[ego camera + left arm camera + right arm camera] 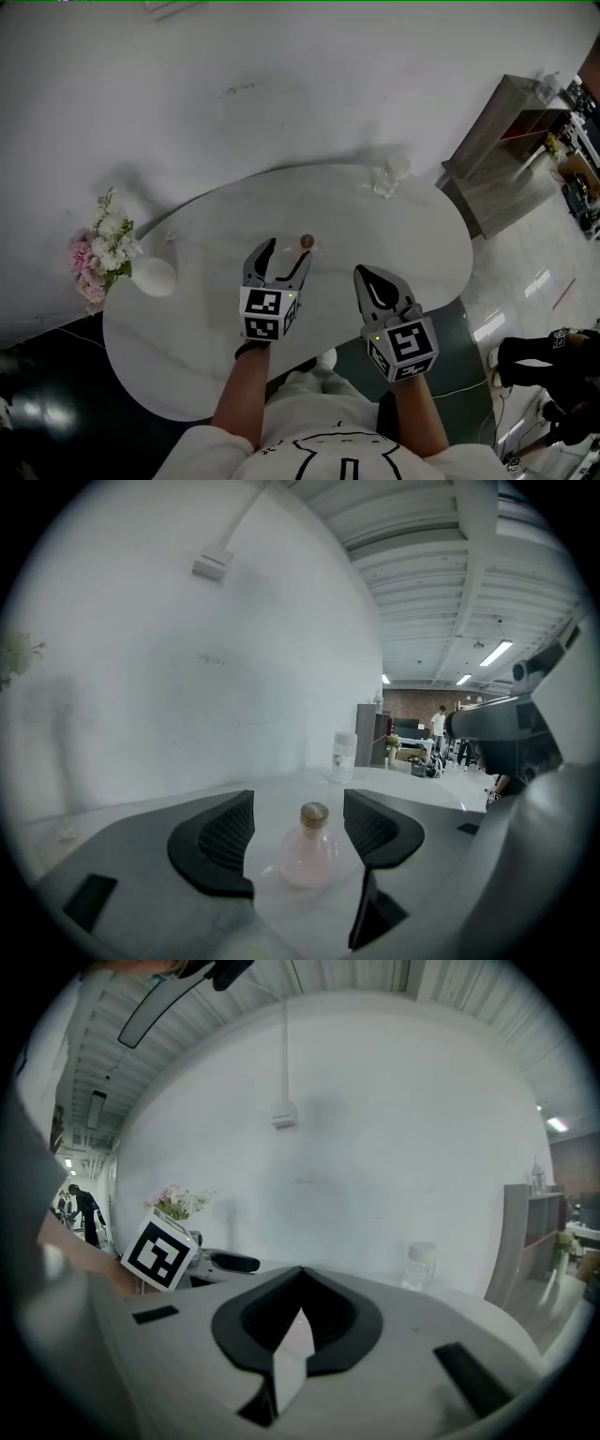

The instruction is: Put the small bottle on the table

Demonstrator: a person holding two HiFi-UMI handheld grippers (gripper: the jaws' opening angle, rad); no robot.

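The small bottle (306,246), pale pink with a cork stopper, stands upright on the white oval table (206,225). My left gripper (287,251) is open around it. In the left gripper view the small bottle (307,853) sits between the two black pads (221,841), with a gap on each side, so neither pad touches it. To its right, my right gripper (373,279) hovers over the table's near side. Its jaws meet at the tips in the right gripper view (300,1277) and hold nothing.
A white round vase (156,277) with pink and white flowers (101,248) stands at the table's left end. A clear plastic bottle (392,174) stands at the far right edge. A grey shelf unit (506,141) is beyond the table against the white wall.
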